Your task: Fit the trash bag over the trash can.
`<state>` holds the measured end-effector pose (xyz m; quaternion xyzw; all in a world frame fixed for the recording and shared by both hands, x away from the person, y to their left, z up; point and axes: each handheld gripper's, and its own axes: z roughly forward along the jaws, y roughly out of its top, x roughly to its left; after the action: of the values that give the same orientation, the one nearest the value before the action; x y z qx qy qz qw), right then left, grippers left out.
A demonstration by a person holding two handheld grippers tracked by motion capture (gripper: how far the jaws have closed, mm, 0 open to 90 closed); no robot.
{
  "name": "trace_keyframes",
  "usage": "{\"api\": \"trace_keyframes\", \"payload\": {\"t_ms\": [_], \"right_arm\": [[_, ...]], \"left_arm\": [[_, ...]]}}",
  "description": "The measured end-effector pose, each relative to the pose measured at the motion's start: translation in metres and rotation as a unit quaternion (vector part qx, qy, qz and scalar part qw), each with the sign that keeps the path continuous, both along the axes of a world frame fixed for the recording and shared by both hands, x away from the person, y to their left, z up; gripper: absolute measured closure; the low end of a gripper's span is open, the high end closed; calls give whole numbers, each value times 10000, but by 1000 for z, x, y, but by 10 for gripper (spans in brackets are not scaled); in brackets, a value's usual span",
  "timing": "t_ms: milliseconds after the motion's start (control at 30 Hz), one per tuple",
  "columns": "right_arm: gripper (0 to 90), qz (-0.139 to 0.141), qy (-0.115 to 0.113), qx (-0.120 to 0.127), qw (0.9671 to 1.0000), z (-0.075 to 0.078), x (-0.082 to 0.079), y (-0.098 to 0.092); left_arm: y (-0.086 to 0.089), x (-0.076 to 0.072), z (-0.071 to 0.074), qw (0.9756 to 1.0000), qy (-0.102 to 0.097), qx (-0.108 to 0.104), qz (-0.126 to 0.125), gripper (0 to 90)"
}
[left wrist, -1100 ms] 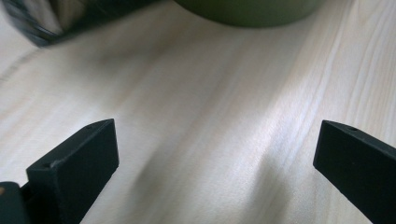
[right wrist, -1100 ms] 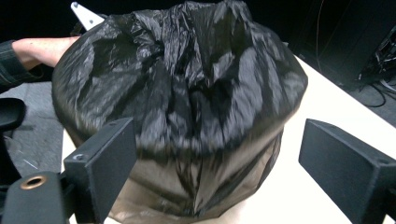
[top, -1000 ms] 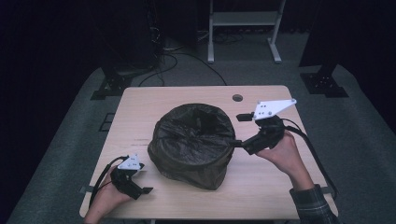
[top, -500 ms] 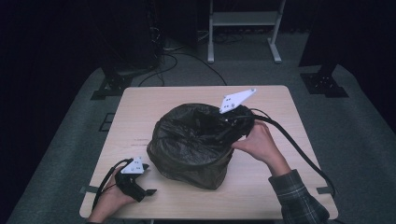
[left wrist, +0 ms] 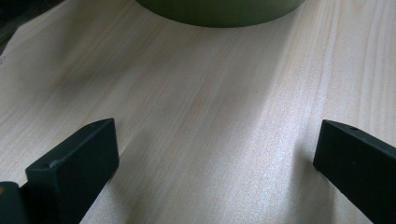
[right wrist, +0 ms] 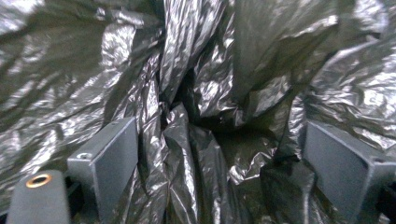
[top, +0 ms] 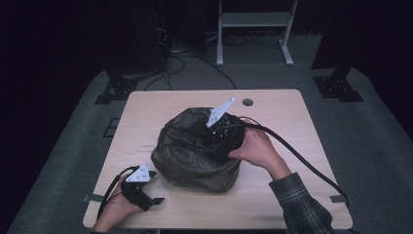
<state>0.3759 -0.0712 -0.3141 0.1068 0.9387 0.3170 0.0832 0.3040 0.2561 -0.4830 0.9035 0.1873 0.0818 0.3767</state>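
From above, a black bin bag (top: 197,151) draped over a round bin sat mid-worktop (top: 292,122), the right tongs (top: 221,134) sunk into its crumpled top. The right gripper view showed those jaws wide, plastic folds (right wrist: 187,140) between them, ungripped. The left tongs (left wrist: 215,158) rested wide open on bare wood, the bin's green base (left wrist: 219,9) cut off above.

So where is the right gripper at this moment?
In the high view, the right gripper sits over the top of the black bin bag at the middle of the wooden table, jaws open amid the crumpled plastic.
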Motion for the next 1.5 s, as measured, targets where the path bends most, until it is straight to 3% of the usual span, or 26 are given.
{"api": "trace_keyframes", "payload": {"t_ms": [33, 67, 233, 333, 433, 600, 633, 700, 733, 767, 800, 833, 867, 933, 1033, 1133, 1200, 1267, 1400, 1433, 1467, 1500], "right_arm": [[115, 0, 0, 0, 10000, 0, 0, 0], [115, 67, 44, -245, 9997, -3, -1, 6], [115, 80, 187, -508, 9985, -4, 1, 10], [115, 107, 407, -877, 9953, -6, 2, 14], [115, 156, 439, -1043, 9935, -6, 3, 19], [113, 118, 315, -934, 9951, -2, 2, 17], [113, 99, 184, -728, 9971, 7, -1, 13], [113, 105, 139, -656, 9977, 11, -2, 12], [113, 111, 27, -517, 9986, 16, -2, 10], [114, 169, -62, -61, 9998, 29, -3, 5], [114, 169, -62, -61, 9998, 29, -3, 5], [114, 100, -212, 151, 9996, 40, -5, 4], [114, 100, -212, 151, 9996, 40, -5, 4], [114, 104, -262, 407, 9988, 51, -5, 9], [113, 124, -281, 423, 9986, 53, -3, 18], [113, 251, -113, 269, 9993, 46, 1, 43], [114, 267, -79, 233, 9993, 44, 2, 48], [114, 319, 90, 102, 9994, 30, 9, 64], [113, 326, 247, -64, 9991, 15, 15, 72], [113, 323, 368, -217, 9986, 5, 18, 78], [113, 323, 368, -217, 9986, 5, 18, 78], [113, 337, 432, -420, 9976, -2, 19, 84]], "left_arm": [[0, 0, 0, 10000, 0, 0, 0, 0], [0, 0, 0, 10000, 2, -1, -2, 0], [0, 0, 0, 10000, 4, -2, -14, 0], [0, 0, 0, 10000, 4, -3, -20, 0], [0, 0, 0, 10000, 4, -1, -23, 0], [0, 0, 0, 10000, 4, -2, -31, 0], [0, 0, 0, 10000, 3, -4, -36, 0], [0, 0, 0, 10000, 0, -1, -36, 0], [0, 0, 0, 10000, 2, -2, -38, 0], [0, 0, 0, 10000, 3, -5, -46, 0], [0, 0, 0, 10000, 3, -5, -46, 0], [0, 0, 0, 10000, 4, -7, -50, 0], [0, 0, 0, 10000, 3, -5, -55, 0], [0, 0, 0, 10000, 4, -8, -57, 0], [0, 1, 0, 10000, 3, -8, -60, 0], [0, 1, 0, 10000, 4, -6, -70, 0], [0, 1, 0, 10000, 3, -5, -75, 0], [0, 1, 0, 10000, 3, -4, -80, 0], [0, 1, 0, 10000, 2, -6, -86, 0], [0, 1, 0, 10000, 2, -6, -89, 0], [0, 1, 0, 10000, 2, -6, -89, 0], [0, 1, 0, 10000, 2, -7, -93, 0]]}}
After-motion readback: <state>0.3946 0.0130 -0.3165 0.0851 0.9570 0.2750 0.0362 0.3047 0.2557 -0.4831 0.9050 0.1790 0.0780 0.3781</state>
